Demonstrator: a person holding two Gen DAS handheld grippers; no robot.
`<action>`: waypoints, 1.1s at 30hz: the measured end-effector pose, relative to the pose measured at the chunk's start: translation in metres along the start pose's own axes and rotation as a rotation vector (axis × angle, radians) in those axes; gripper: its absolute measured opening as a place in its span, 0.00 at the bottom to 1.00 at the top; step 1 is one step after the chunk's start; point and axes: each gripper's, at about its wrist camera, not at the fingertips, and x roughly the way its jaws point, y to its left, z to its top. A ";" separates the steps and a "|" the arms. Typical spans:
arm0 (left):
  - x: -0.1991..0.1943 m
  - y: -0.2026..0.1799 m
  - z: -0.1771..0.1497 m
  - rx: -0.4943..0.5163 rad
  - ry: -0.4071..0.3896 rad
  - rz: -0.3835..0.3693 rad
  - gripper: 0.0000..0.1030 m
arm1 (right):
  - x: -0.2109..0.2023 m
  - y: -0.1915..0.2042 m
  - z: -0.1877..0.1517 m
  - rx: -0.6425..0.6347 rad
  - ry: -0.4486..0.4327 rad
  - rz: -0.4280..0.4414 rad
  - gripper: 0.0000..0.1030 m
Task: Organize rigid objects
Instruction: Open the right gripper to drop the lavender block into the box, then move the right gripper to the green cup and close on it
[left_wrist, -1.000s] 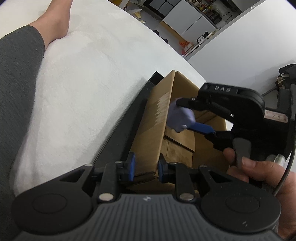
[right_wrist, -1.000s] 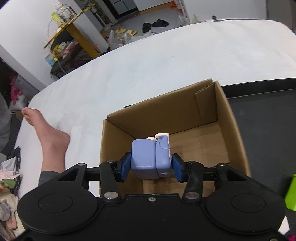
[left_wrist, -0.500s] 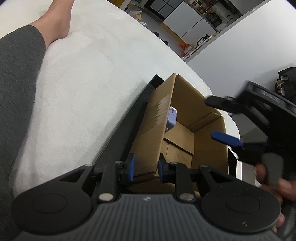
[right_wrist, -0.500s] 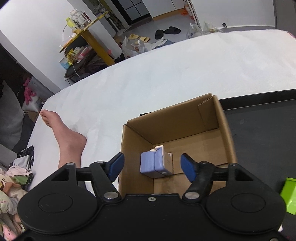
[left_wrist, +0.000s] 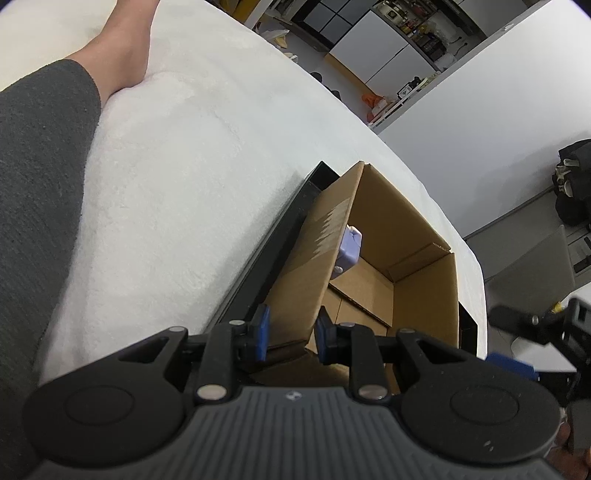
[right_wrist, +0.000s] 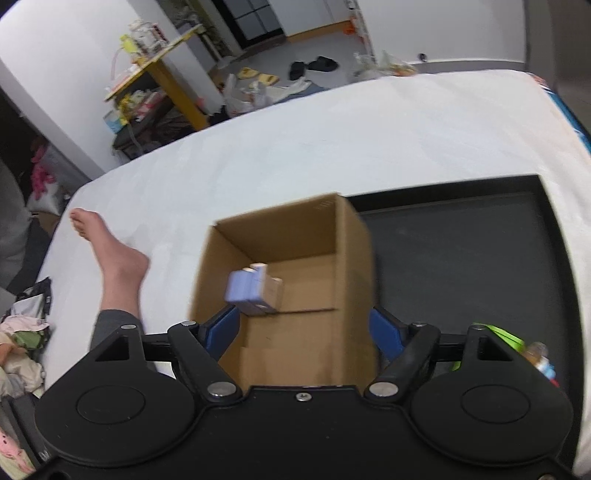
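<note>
Cardboard box (right_wrist: 354, 258) on black tray (right_wrist: 480, 258), white bed (right_wrist: 295, 147).

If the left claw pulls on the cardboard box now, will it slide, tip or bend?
The cardboard box looks nearly empty, holding only a purple block, so it probably slides easily. The left claw pinches one thin wall; that wall may flex. Tall sides suggest it may tip.

a bare foot (right_wrist: 110, 254) and a grey-trousered leg (left_wrist: 33, 206) lie stretched on a white bed (right_wrist: 332, 140), beside a black tray (right_wrist: 480, 258) resting on the bedding. past the bed's far edge a yellow shelf (right_wrist: 159, 74) holds bottles and clutter, with black shoes (right_wrist: 314, 64) and plastic bags (right_wrist: 251, 88) on the floor. a heap of clothes (right_wrist: 18, 332) sits at the left, and white cabinets (left_wrist: 384, 55) show in the left view.
</note>
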 end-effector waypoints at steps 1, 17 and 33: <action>0.000 0.000 -0.001 0.003 -0.002 0.001 0.23 | -0.001 -0.004 -0.002 0.013 0.002 -0.013 0.74; 0.000 0.003 0.001 -0.006 -0.006 -0.002 0.23 | -0.008 -0.039 -0.027 0.070 0.024 -0.080 0.74; -0.003 0.003 0.002 -0.006 -0.012 -0.001 0.23 | 0.000 -0.079 -0.040 0.160 0.052 -0.169 0.74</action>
